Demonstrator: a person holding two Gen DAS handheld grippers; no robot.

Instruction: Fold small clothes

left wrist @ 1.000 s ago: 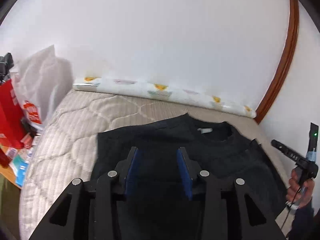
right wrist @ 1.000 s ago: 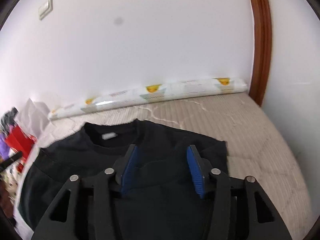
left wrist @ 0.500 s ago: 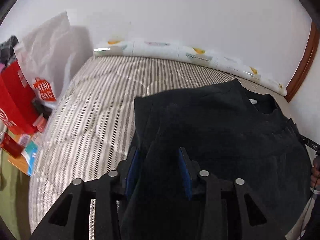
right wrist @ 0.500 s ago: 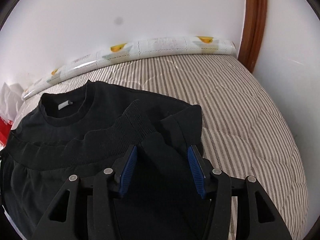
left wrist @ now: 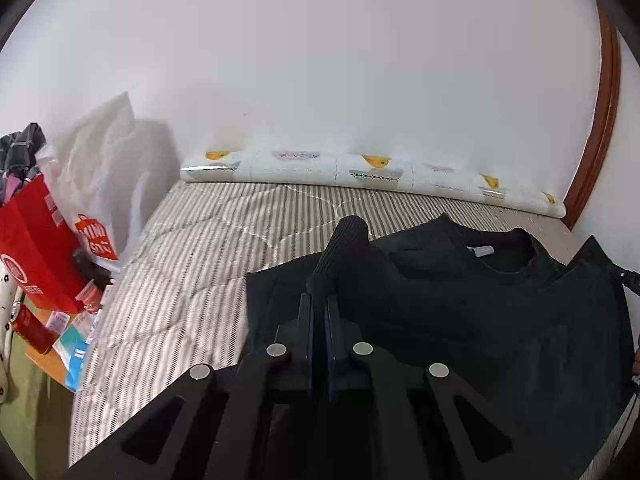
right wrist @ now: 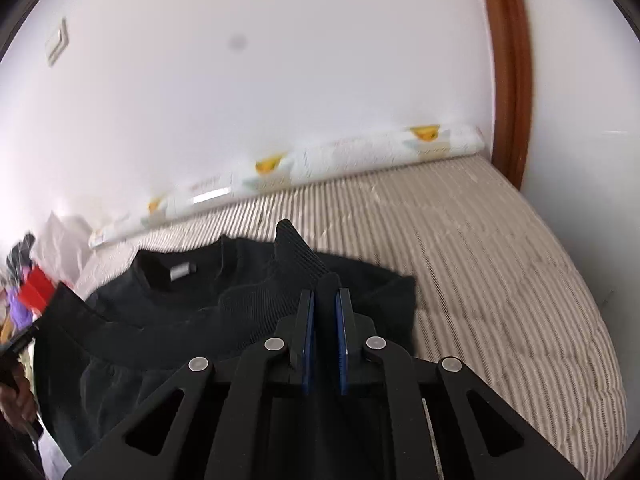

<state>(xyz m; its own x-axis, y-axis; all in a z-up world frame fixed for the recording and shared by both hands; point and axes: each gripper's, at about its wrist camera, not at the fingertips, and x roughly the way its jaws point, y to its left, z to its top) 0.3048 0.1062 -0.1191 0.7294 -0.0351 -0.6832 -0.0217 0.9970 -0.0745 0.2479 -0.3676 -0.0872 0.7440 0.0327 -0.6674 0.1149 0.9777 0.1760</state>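
A black sweater [left wrist: 480,320] lies on the striped mattress [left wrist: 200,260] with its collar and white label [left wrist: 482,250] toward the wall. My left gripper [left wrist: 319,300] is closing its jaws tight on a ribbed edge [left wrist: 344,236] of the sweater. That edge stands up above the blue pads. In the right wrist view the sweater [right wrist: 180,312] spreads out to the left. My right gripper [right wrist: 325,294] is likewise closing its jaws, and they are shut on a ribbed fold [right wrist: 296,248] that sticks up in front of them.
A rolled printed mat [left wrist: 360,176] lies along the white wall at the far edge of the mattress. A white plastic bag [left wrist: 104,168] and a red bag [left wrist: 32,240] crowd the left side. A brown door frame [right wrist: 508,80] stands at the right. Bare mattress [right wrist: 500,280] extends to the right.
Both grippers went from open over the sweater to shut on its ribbed fabric. Each pinched fold now stands up from the mattress. Both views tilted and shifted a little.
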